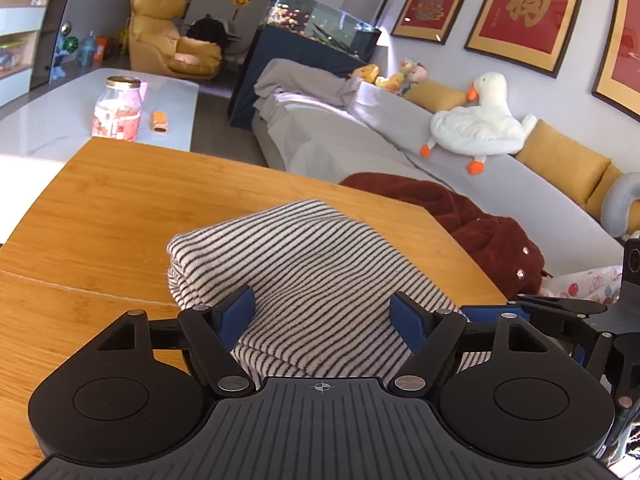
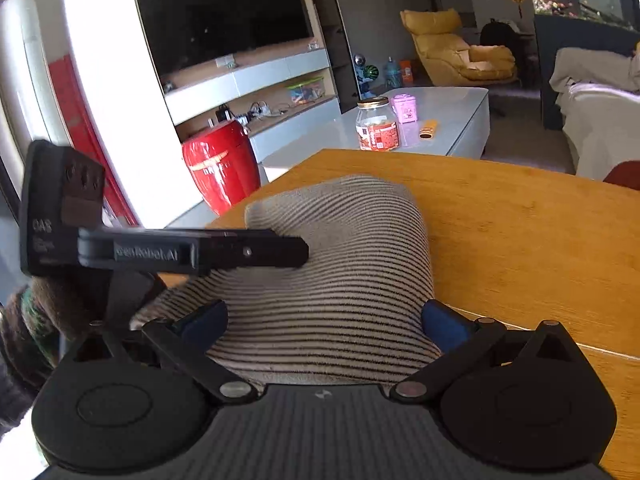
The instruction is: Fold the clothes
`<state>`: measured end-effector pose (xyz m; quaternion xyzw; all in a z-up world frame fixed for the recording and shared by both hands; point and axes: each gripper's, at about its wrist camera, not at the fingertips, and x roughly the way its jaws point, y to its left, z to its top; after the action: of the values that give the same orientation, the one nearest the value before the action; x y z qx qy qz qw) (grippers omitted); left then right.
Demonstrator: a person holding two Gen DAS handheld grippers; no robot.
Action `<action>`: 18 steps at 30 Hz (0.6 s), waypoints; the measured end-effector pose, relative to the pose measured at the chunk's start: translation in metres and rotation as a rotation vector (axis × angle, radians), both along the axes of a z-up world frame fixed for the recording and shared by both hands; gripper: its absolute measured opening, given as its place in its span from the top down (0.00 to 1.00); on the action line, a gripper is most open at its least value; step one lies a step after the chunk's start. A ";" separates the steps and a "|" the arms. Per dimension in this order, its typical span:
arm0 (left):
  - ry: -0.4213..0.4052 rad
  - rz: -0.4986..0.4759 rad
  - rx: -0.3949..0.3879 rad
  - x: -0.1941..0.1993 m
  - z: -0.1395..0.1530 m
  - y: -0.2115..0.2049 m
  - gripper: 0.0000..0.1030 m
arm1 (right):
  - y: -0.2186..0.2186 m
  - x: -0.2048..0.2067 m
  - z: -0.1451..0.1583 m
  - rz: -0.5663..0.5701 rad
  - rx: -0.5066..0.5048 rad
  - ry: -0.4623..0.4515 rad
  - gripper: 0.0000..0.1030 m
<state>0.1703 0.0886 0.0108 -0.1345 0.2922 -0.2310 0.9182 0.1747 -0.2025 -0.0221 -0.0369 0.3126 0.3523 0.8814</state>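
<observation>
A folded black-and-white striped garment (image 1: 304,256) lies on the wooden table (image 1: 100,208). My left gripper (image 1: 323,316) is low over its near edge with the blue pads (image 1: 240,312) wide apart; the cloth lies between them and they do not pinch it. My right gripper (image 2: 324,322) stands open in the same way over the striped garment (image 2: 344,264), its pads (image 2: 444,324) at either side of the fold. In the right wrist view the left gripper (image 2: 280,254) reaches in from the left across the cloth. The right gripper (image 1: 552,312) shows at the right edge of the left wrist view.
A dark red fleece garment (image 1: 460,220) lies on the grey sofa (image 1: 360,136) past the table's far right corner. A low white coffee table (image 2: 440,120) with a jar (image 2: 378,124) stands beyond. A red drum stool (image 2: 220,168) is left of the table. A person's sleeve (image 2: 24,320) holds the left gripper.
</observation>
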 end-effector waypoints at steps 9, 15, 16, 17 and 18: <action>0.014 0.019 -0.004 -0.004 0.009 0.000 0.17 | 0.027 -0.026 -0.013 0.004 -0.205 -0.145 0.00; 0.059 0.126 -0.053 -0.036 0.022 0.014 0.16 | 0.015 -0.027 -0.012 -0.007 -0.130 -0.122 0.00; 0.079 0.139 -0.050 -0.043 0.020 0.015 0.16 | 0.010 -0.025 -0.009 -0.006 -0.097 -0.104 0.00; 0.098 0.145 -0.050 -0.049 0.017 0.015 0.16 | 0.001 -0.021 -0.005 -0.005 -0.052 -0.081 0.00; 0.117 0.148 -0.050 -0.054 0.013 0.014 0.16 | -0.007 -0.018 0.000 -0.005 -0.007 -0.059 0.00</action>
<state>0.1163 0.1025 0.0241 -0.1916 0.3288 -0.1616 0.9105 0.1563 -0.2097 -0.0222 -0.0494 0.2879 0.3476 0.8910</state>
